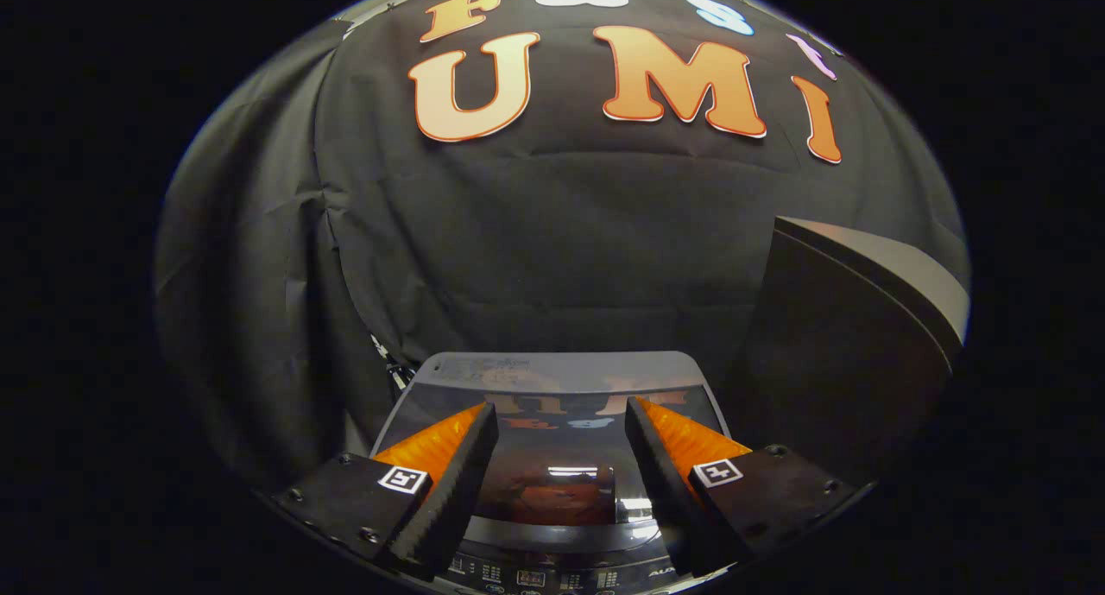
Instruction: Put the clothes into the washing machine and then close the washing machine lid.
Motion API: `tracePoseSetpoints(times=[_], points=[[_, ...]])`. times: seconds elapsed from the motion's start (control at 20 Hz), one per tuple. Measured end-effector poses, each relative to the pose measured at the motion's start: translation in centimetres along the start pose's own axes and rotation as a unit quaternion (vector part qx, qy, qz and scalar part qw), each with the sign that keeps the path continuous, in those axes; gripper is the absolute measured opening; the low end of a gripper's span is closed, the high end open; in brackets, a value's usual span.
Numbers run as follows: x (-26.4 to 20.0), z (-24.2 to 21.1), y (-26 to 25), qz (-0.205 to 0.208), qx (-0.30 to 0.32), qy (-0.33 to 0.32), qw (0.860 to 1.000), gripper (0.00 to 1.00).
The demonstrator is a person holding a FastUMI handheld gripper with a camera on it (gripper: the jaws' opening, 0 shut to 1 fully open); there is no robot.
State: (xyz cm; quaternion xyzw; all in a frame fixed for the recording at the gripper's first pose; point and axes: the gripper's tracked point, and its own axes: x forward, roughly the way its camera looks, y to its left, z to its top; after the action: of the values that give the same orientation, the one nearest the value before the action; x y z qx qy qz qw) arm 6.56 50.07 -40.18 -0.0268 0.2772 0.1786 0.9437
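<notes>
The washing machine (449, 372) stands below and just ahead of me, seen from above, with the booth's black cloth wall behind it. Its dark glass lid (561, 444) lies flat and shut over the tub and mirrors the wall and a ceiling light. Through the glass, between my fingers, I make out a dim reddish-brown shape (552, 498) that may be clothes; I cannot tell for sure. The control panel (535, 576) runs along the near edge under my fingers. My gripper (561, 408) hovers over the lid, open, with nothing between its fingers.
A tall dark grey slab with a lighter top edge (850, 344) leans up just right of the machine, close to my right finger. The black cloth wall (535, 232) hangs close behind the machine and wraps round the left side.
</notes>
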Motion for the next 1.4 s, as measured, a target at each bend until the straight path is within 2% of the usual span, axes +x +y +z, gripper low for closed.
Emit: tracePoseSetpoints(times=[0.25,0.75,1.4], points=[[-1.8,3.1,0.0,-0.006,-0.002,-0.026,1.000,0.96],[-9.7,11.0,-0.6,0.022,0.003,-0.105,0.994,0.97],[-23.3,15.6,-10.3,0.030,-0.011,-0.169,0.985,0.96]])
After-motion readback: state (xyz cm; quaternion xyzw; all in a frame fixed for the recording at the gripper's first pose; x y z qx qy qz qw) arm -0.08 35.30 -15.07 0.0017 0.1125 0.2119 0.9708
